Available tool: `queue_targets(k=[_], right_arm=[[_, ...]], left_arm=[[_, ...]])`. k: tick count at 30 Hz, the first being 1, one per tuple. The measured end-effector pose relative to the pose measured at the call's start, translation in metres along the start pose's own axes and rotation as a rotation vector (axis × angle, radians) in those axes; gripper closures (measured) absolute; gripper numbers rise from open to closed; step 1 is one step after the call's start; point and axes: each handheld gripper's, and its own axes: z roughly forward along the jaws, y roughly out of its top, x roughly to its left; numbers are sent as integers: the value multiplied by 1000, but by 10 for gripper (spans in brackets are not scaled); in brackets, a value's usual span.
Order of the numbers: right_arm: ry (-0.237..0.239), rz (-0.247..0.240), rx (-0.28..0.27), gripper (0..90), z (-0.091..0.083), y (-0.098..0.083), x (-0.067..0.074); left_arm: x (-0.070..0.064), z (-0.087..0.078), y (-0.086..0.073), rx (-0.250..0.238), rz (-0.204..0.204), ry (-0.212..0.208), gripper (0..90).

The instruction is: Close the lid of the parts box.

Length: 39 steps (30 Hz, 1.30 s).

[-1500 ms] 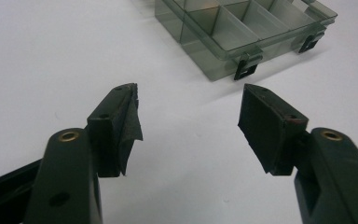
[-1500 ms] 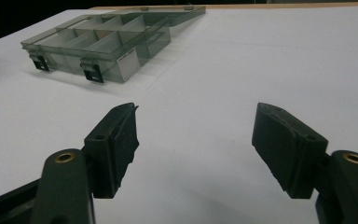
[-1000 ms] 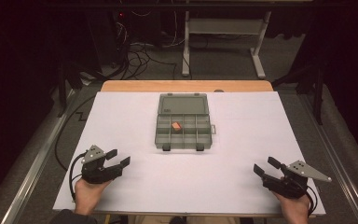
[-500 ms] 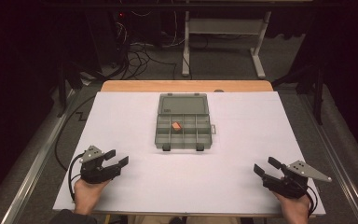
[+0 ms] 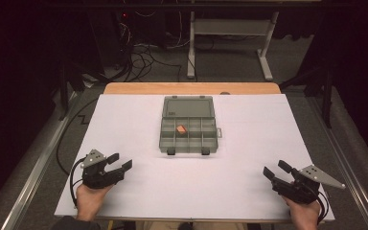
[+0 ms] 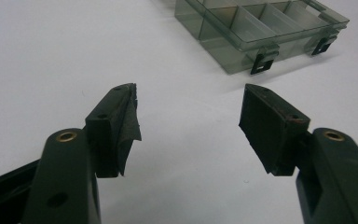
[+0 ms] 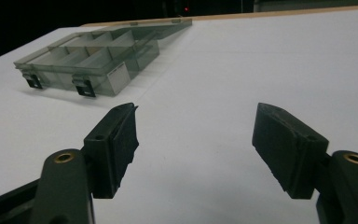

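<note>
Both grippers, left [image 5: 120, 161] and right [image 5: 277, 169], are being held wide and empty at the near table corners, well apart from the open compartment box [image 5: 189, 125] mid-table, so a reach toward it is judged next.

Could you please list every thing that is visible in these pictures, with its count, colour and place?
Compartment box: one, clear grey plastic, lid open and lying flat toward the far side, at the middle of the table.
Small block: one, orange, inside a compartment of the box's middle row.
Latches: two, black, on the near edge of the box.
Table cover: one, white, spread over the table.
Tabletop: one, wooden, showing along the far edge.
Stand: one, white metal, on the floor beyond the table.
Cables: several, black, on the floor far left.
Left tool: one, black, jaws open, near left corner.
Right tool: one, black, jaws open, near right corner.
</note>
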Motion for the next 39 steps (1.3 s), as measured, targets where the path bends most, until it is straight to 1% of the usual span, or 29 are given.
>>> queue_targets(k=[1, 3, 6, 9, 13, 16, 19, 27, 33, 34, 36, 39], right_arm=[[2, -1, -10, 337, -2, 0, 1], [9, -4, -23, 344, -3, 2, 1], [12, -12, -4, 345, -1, 5, 3], [16, -25, 4, 350, 1, 10, 6], [38, -34, -13, 373, -1, 17, 9], [36, -49, -14, 380, 1, 19, 10], [47, -41, -6, 380, 6, 21, 12], [84, -62, 3, 397, 21, 28, 22], [118, -74, 29, 398, 38, 33, 32], [123, -83, 33, 398, 42, 34, 34], [128, -95, 40, 397, 48, 36, 37], [136, -95, 46, 397, 56, 37, 40]], left_arm=[[-1, 0, 0, 2, 3, 1, 372], [-1, 0, -1, 0, -1, 2, 373], [1, -1, -1, -10, -11, -2, 372], [2, 0, -1, -3, -8, -5, 373], [1, 0, -1, -3, -6, -5, 373], [1, 0, -1, -9, -9, -3, 376], [1, -1, -1, -15, -15, 2, 377], [1, 1, -1, -9, -12, 0, 377], [1, 1, -1, -6, -9, -3, 376], [1, 1, -1, -6, -10, -4, 376], [1, 1, -1, -7, -10, -5, 376], [2, 1, -1, -8, -11, -6, 376]])
